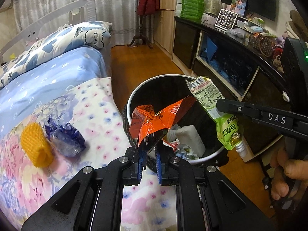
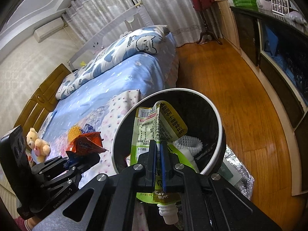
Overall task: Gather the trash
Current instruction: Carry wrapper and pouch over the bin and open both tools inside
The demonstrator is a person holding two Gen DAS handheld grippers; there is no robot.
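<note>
Orange wrapper (image 1: pixel 154 119) pinched between closed left gripper (image 1: pixel 150 154) fingers over trash bin (image 1: pixel 132 94); right gripper (image 2: pixel 158 150) fingers clamp green pouch (image 2: pixel 152 123) above bin.

left gripper (image 1: pixel 149 152) nearly closed, clamping; right gripper (image 2: pixel 158 152) pinched tight.

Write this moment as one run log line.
left claw: shut on orange wrapper | right claw: shut on green pouch | both over bin | nothing released
</note>
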